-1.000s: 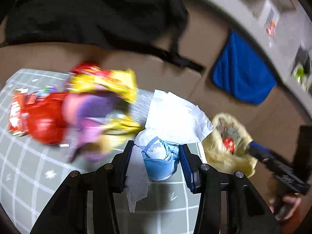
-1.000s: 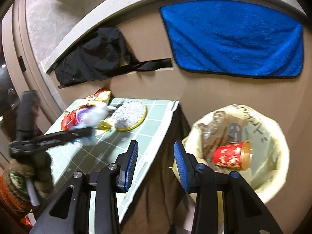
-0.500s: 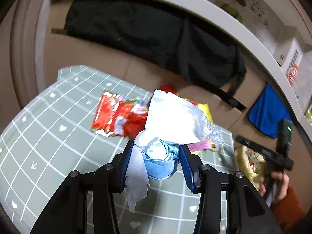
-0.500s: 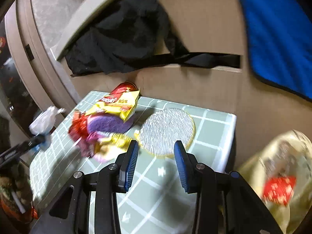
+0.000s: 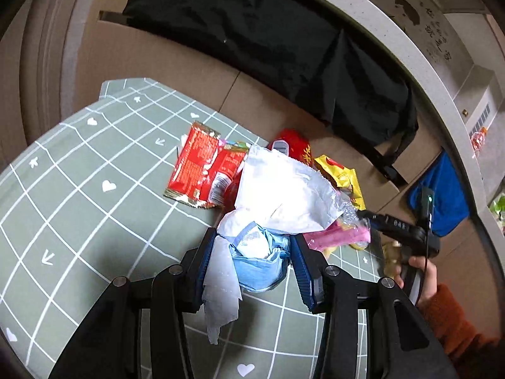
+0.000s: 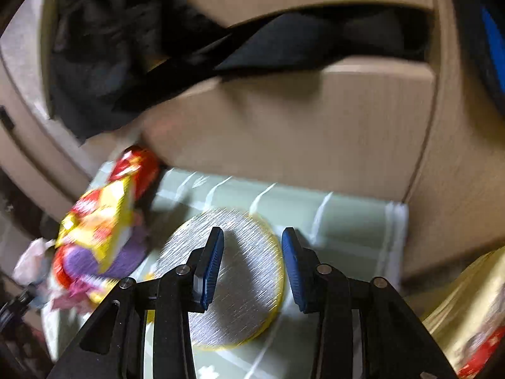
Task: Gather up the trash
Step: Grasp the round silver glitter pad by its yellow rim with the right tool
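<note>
Blurred colour covered most of the right wrist view, so print on the wrappers could not be read there. The right gripper (image 6: 252, 262) stood with its jaws apart and nothing between the pads; directly beyond and below them lay a round silver pad with a yellow rim (image 6: 233, 271), its near edge cut off by the gripper's black frame. To the gripper's left sat a pile of snack wrappers (image 6: 94, 230), red, yellow and purple, smeared by motion. At the lower right corner, a yellowish trash bag (image 6: 467, 309) was only partly in frame, with something red inside it that could not be identified.

In the left wrist view, the left gripper (image 5: 252, 265) was clamped on a bundle of white tissue and a blue mask (image 5: 258, 252). A white sheet from this bundle rose ahead of the jaws and hid the middle of the wrapper pile behind it. A red wrapper (image 5: 202, 170) lay ahead to the left on the green checked tablecloth (image 5: 79, 189). A yellow wrapper (image 5: 341, 173) and a pink wrapper (image 5: 337, 237) showed ahead to the right. Further right, a hand (image 5: 419, 274) with an orange sleeve held the other gripper, its tip near the pink wrapper. Black fabric (image 5: 284, 47) draped over cardboard boxes (image 5: 176, 66) behind the table.
</note>
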`<control>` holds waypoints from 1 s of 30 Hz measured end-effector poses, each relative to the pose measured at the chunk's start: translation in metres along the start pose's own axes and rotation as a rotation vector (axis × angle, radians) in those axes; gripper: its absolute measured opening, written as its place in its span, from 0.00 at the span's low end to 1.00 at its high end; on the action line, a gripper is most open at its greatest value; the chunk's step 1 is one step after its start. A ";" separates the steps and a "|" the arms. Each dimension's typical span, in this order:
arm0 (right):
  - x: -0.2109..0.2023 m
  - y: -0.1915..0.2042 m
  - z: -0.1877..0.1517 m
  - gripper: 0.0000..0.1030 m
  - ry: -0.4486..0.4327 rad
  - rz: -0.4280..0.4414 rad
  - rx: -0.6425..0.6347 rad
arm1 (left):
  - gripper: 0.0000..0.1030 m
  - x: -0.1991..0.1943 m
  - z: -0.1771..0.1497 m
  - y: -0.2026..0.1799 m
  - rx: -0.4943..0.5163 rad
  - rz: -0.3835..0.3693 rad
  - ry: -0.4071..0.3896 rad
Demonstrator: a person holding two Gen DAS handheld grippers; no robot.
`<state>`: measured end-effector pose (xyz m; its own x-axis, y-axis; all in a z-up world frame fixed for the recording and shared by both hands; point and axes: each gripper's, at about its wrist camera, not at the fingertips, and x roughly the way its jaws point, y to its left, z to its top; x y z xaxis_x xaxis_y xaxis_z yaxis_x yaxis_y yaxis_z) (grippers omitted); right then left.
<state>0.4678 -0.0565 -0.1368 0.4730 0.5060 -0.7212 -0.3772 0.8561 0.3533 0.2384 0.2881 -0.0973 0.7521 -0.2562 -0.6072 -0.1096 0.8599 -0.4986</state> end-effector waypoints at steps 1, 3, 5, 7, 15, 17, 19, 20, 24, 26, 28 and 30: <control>-0.001 0.008 -0.006 0.35 0.014 0.007 -0.030 | 0.45 0.001 -0.001 -0.001 -0.003 -0.006 0.005; -0.006 0.029 -0.022 0.28 0.031 0.020 -0.101 | 0.45 0.000 -0.002 -0.006 -0.001 -0.014 0.008; -0.014 0.044 -0.032 0.20 0.027 0.036 -0.136 | 0.45 -0.002 -0.004 -0.011 0.006 -0.020 0.007; -0.024 0.059 -0.039 0.17 0.011 0.079 -0.153 | 0.45 -0.006 -0.006 -0.016 0.015 -0.024 0.004; -0.074 0.130 -0.057 0.16 -0.011 0.241 -0.280 | 0.45 -0.023 -0.016 -0.015 -0.012 -0.024 -0.002; -0.074 0.149 -0.063 0.16 -0.004 0.245 -0.334 | 0.45 -0.027 -0.019 -0.013 -0.020 -0.025 -0.003; -0.069 0.163 -0.067 0.16 0.005 0.248 -0.359 | 0.45 -0.032 -0.021 -0.009 -0.026 -0.026 -0.007; -0.061 0.168 -0.067 0.16 0.015 0.246 -0.356 | 0.45 -0.034 -0.021 -0.007 -0.031 -0.026 -0.010; -0.042 0.167 -0.065 0.17 0.032 0.242 -0.287 | 0.45 -0.044 -0.023 0.005 -0.045 -0.025 -0.020; -0.029 0.165 -0.061 0.23 0.041 0.203 -0.230 | 0.45 -0.047 -0.023 0.012 -0.053 -0.023 -0.022; -0.024 0.161 -0.057 0.24 0.047 0.180 -0.168 | 0.45 -0.048 -0.023 0.018 -0.061 -0.019 -0.023; -0.026 0.157 -0.057 0.25 0.046 0.213 -0.102 | 0.45 -0.048 -0.023 0.023 -0.070 -0.017 -0.024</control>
<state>0.3511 0.0594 -0.0965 0.3382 0.6666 -0.6643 -0.5443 0.7144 0.4397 0.1845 0.3103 -0.0938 0.7692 -0.2590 -0.5841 -0.1416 0.8224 -0.5510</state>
